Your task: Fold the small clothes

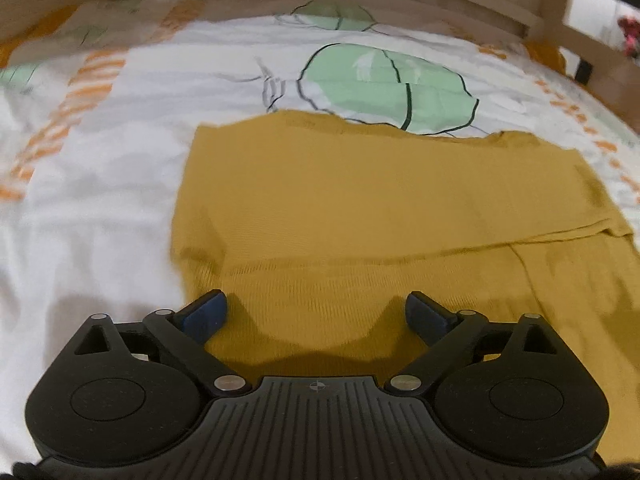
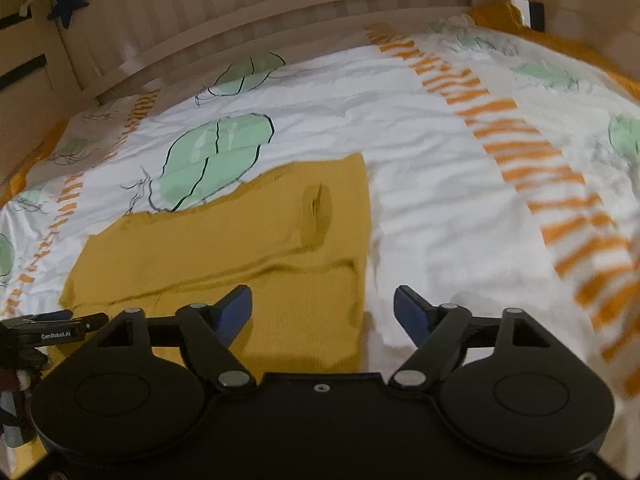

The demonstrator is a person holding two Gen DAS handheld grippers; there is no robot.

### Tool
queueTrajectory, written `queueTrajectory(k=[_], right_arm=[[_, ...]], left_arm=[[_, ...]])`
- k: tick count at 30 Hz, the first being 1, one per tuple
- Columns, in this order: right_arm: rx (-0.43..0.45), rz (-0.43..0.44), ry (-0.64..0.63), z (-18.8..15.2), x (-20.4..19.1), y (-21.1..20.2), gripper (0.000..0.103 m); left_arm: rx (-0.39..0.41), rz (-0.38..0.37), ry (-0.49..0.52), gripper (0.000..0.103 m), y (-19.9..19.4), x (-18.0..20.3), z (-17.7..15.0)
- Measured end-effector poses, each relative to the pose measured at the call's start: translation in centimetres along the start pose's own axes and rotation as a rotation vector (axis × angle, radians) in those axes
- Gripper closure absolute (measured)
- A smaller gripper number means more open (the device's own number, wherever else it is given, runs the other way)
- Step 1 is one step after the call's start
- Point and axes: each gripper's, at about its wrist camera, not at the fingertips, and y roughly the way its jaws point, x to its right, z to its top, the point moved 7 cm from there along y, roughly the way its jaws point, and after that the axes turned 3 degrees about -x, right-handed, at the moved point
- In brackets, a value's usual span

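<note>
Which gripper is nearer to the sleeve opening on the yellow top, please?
Right. The right gripper is open over the top's right edge, just below the sleeve opening. The left gripper is open over the opposite side.

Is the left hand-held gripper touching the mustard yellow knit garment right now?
Cannot tell. In the left wrist view the left hand-held gripper, open, hangs over the mustard yellow knit garment, but neither contact nor gap shows plainly.

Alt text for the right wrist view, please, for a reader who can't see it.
The open right hand-held gripper hovers empty over the near right corner of a mustard-yellow knit garment, lying flat and partly folded with a sleeve laid across it. It lies on a white bedspread printed with green and orange shapes, with a wooden bed rail behind.
</note>
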Motion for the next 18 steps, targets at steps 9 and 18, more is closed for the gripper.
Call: queueTrajectory(k=[9, 18], right_arm=[[-0.106, 0.037, 0.119, -5.2, 1.8, -2.4, 0.018], [-0.147, 0.043, 0.151, -8.5, 2.1, -5.3, 0.011]], left_arm=[[-0.069, -0.018, 0.031, 0.007, -4.9, 0.9, -5.0], [-0.085, -0.044, -0.048, 0.007, -10.4, 0.8, -8.9]])
